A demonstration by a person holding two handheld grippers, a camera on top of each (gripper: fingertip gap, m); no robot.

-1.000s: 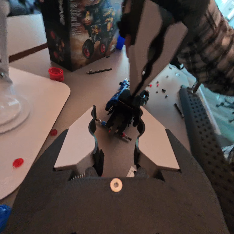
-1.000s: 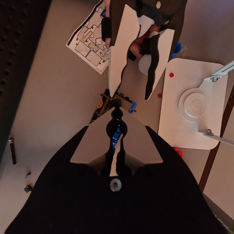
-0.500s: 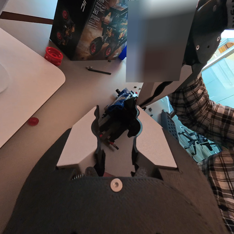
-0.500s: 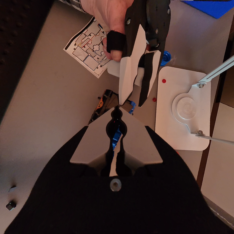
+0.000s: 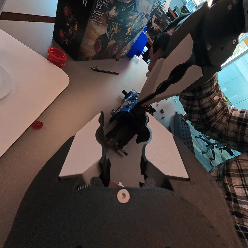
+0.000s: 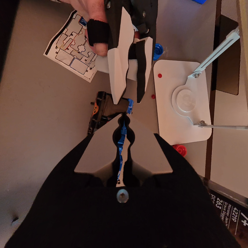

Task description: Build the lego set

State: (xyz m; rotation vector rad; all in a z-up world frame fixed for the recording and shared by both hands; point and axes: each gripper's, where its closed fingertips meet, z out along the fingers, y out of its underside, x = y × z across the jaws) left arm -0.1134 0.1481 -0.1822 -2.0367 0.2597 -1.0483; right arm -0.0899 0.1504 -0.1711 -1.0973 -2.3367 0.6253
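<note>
Between the white fingers [image 5: 87,145] with black pads: a black and blue model [image 5: 126,120] bearing an orange motif. Beyond the fingertips: a dark printed box [image 5: 85,26], two red wheel hubs [image 5: 57,55], a blue bin [image 5: 136,44], a white base plate [image 6: 181,100]. Right of the fingers: a black-and-white plaid sleeve [image 5: 209,118].

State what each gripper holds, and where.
Right gripper: shut on the model's blue side. Left gripper: open, straddling the model, gripping nothing.
</note>
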